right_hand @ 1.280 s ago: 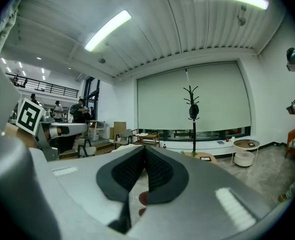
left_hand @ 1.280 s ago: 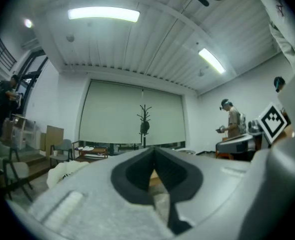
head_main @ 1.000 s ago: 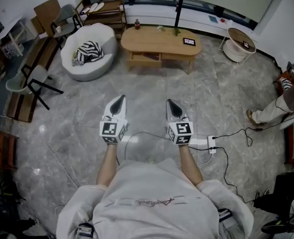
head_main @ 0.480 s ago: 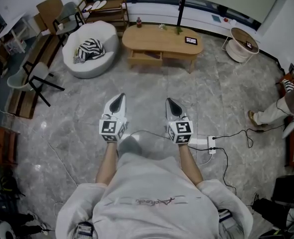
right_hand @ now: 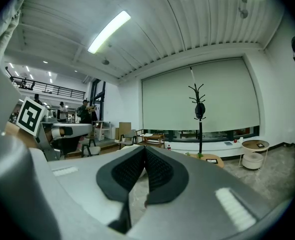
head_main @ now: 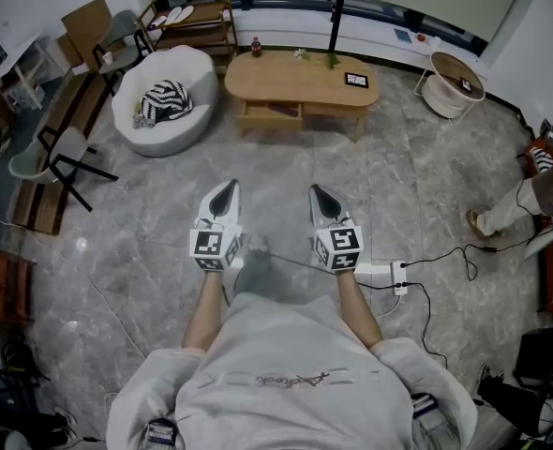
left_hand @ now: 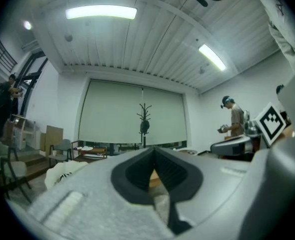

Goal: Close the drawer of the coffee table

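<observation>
Both grippers are side by side, mid-frame over the marble floor (head_main: 136, 232), well apart from the desk. Left gripper (head_main: 225, 190): jaws closed tip to tip, nothing in them. Right gripper (head_main: 321, 196): same, pinched together, empty. Oval wooden desk (head_main: 300, 75) sits upper centre. Its drawer (head_main: 270, 113) stands pulled out on the near side, left of centre. White armchair (head_main: 164, 115) is near the desk's left end. Power strip (head_main: 381, 272) lies on the floor just right of the right gripper.

Too small: drawer (head_main: 270, 112) contents; person (head_main: 515, 204) cut off rt edge.
</observation>
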`<state>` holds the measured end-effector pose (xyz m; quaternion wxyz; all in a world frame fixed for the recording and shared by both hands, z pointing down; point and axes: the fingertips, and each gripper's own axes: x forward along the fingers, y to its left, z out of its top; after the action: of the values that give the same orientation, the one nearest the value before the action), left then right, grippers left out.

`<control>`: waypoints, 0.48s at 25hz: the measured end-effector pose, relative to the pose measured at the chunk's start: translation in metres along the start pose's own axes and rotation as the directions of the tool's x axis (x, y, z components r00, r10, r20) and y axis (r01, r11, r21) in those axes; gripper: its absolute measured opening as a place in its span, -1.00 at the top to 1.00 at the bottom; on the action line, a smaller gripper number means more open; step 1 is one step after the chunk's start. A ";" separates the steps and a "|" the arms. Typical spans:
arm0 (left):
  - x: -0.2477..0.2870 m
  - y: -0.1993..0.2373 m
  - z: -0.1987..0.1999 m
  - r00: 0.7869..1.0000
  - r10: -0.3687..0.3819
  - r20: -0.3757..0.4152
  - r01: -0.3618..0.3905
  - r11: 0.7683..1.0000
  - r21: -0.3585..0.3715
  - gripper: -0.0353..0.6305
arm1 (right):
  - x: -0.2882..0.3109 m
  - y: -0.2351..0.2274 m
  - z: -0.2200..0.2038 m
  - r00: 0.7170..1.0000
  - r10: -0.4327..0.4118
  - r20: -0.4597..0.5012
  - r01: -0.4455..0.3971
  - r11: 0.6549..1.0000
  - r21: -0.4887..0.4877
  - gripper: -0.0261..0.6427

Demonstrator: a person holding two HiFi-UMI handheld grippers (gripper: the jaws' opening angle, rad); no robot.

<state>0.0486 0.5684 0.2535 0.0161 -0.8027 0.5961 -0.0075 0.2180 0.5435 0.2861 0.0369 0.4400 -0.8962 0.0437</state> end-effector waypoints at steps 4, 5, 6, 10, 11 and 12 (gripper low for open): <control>0.027 0.021 -0.005 1.000 -0.001 -0.007 0.001 1.000 -0.010 0.89 | 0.031 -0.009 0.004 1.000 -0.006 -0.005 0.006 1.000 -0.014 0.91; 0.035 0.026 -0.008 1.000 -0.003 -0.012 0.002 1.000 -0.013 0.89 | 0.039 -0.013 0.005 1.000 -0.010 -0.006 0.010 1.000 -0.016 0.91; 0.044 0.030 -0.010 1.000 -0.005 -0.018 0.005 1.000 -0.014 0.89 | 0.048 -0.018 0.006 1.000 -0.014 -0.006 0.014 1.000 -0.017 0.91; 0.085 0.049 -0.016 1.000 -0.013 -0.014 0.013 1.000 -0.015 0.89 | 0.088 -0.042 0.008 1.000 -0.025 -0.008 0.025 1.000 -0.018 0.91; 0.095 0.056 -0.018 1.000 -0.013 -0.017 0.013 1.000 -0.018 0.89 | 0.099 -0.047 0.009 1.000 -0.027 -0.010 0.027 0.999 -0.018 0.91; 0.105 0.063 -0.020 1.000 -0.014 -0.019 0.014 1.000 -0.022 0.89 | 0.110 -0.051 0.009 0.999 -0.029 -0.014 0.029 0.999 -0.017 0.91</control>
<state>0.0181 0.4496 0.2703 0.0018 -0.8069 0.5906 -0.0088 0.1906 0.4250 0.2906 0.0476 0.4522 -0.8898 0.0386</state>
